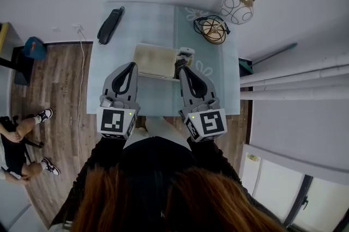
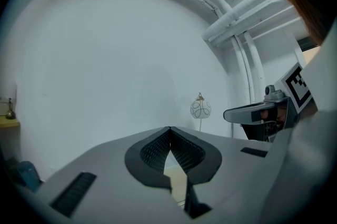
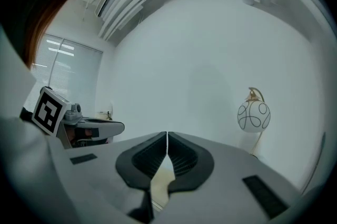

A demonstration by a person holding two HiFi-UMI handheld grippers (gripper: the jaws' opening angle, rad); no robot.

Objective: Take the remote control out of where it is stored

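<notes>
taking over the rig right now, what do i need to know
Left gripper: shut, empty, over the table, its tips by the left end of the beige holder.
Right gripper: shut, empty, its tips near the holder's right end.
Remote: a pale one sits in the holder's right-end compartment, with something dark beside it that I cannot identify.
Done: both grippers are brought up to the holder, and nothing has been taken out.
Left: open one gripper, probably the right as it is nearer, grip the remote and lift it out.
</notes>
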